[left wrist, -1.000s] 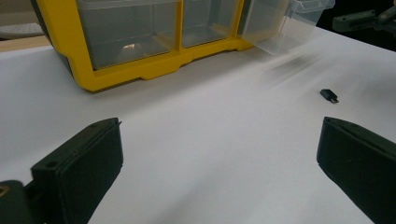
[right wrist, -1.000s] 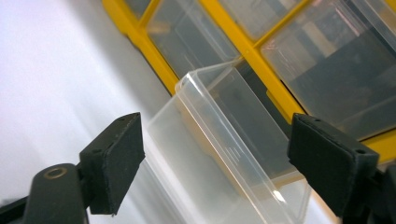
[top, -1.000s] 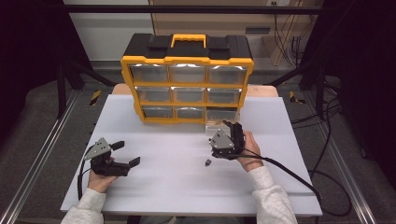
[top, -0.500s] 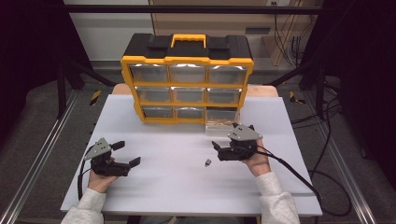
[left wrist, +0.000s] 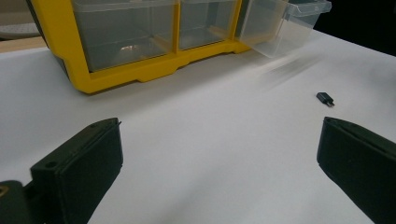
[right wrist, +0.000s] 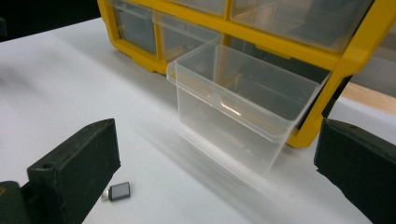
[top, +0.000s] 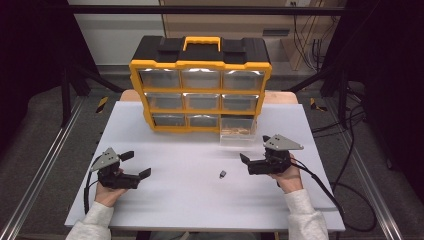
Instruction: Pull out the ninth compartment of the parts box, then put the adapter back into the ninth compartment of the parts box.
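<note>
A small dark grey adapter (top: pixel 223 174) lies on the white table (top: pixel 200 205), also seen in the left gripper view (left wrist: pixel 325 98) and by the left jaw in the right gripper view (right wrist: pixel 118 191). My right gripper (top: pixel 246 165) rests just right of it, pointing left. Its jaws have just been opening and stand open (right wrist: pixel 215 182) with nothing between them. The yellow-and-black drawer organizer (top: pixel 200 85) stands at the back, its bottom-right clear drawer (top: pixel 237 135) pulled out (right wrist: pixel 238 107). My left gripper (top: pixel 136 164) sits open at the front left (left wrist: pixel 219 182), holding nothing.
Metal frame rails run along both sides of the table. Cables (top: pixel 345 200) trail from the right gripper over the table's right edge onto the floor. White surface stretches between the two grippers and the organizer (left wrist: pixel 130 46).
My right gripper has moved to the right, away from the adapter, turned to lie level and spread its jaws. The adapter and my left gripper have stayed put.
</note>
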The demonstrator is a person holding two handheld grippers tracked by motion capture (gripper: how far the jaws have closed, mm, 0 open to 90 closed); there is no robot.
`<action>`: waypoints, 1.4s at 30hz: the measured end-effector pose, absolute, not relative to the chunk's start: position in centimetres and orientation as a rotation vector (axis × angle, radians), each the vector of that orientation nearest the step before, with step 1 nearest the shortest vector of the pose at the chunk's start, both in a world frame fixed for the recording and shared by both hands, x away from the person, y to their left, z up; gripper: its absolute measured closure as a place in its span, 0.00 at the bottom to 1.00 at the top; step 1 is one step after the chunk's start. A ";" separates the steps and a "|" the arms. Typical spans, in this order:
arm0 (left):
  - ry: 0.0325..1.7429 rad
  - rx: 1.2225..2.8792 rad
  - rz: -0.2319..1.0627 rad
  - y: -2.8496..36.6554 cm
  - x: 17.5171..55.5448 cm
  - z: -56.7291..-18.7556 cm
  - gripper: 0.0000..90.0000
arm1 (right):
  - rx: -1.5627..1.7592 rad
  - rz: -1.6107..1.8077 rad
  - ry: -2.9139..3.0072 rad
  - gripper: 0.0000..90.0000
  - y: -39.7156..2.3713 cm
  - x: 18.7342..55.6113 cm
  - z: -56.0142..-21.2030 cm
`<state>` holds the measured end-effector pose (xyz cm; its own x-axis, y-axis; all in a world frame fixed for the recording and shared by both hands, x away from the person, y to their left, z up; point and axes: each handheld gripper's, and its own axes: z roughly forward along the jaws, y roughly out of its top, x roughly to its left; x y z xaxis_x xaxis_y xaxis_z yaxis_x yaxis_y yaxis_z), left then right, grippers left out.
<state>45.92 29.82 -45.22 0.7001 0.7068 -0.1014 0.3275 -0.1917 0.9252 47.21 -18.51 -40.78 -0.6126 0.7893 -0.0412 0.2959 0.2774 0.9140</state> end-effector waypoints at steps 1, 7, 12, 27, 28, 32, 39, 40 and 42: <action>0.819 1.790 0.423 29.8 45.9 -45.2 0.00 | 0.979 1.318 2.058 0.01 -18.8 47.1 -40.9; 0.820 1.782 0.421 29.6 45.8 -45.0 0.00 | 1.007 1.354 2.063 0.01 -20.2 46.9 -41.7; 0.825 1.785 0.417 29.4 45.8 -45.0 0.00 | 1.023 1.371 2.053 0.01 -21.5 46.5 -42.6; 0.796 1.805 0.390 27.4 45.5 -44.9 0.00 | 1.029 1.419 2.037 0.01 -23.4 45.8 -44.2; 0.794 1.808 0.388 27.3 45.5 -44.9 0.00 | 1.029 1.421 2.034 0.01 -23.4 45.8 -44.2; 0.791 1.806 0.388 27.0 45.5 -44.8 0.00 | 1.033 1.424 2.034 0.01 -23.6 45.8 -44.5; 0.800 1.793 0.381 26.6 45.4 -44.5 0.00 | 1.048 1.425 2.031 0.01 -23.7 45.9 -44.7; 0.802 1.792 0.380 26.6 45.4 -44.5 0.00 | 1.050 1.424 2.033 0.01 -23.7 45.9 -44.8; 0.803 1.791 0.379 26.4 45.4 -44.5 0.00 | 1.050 1.424 2.031 0.01 -23.7 45.9 -44.8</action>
<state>45.44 26.42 -44.47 0.7207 0.6819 -0.1253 0.3374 -0.1871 0.9226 45.88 -23.71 -44.78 -0.6125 0.7877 0.0657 0.3301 0.1793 0.9267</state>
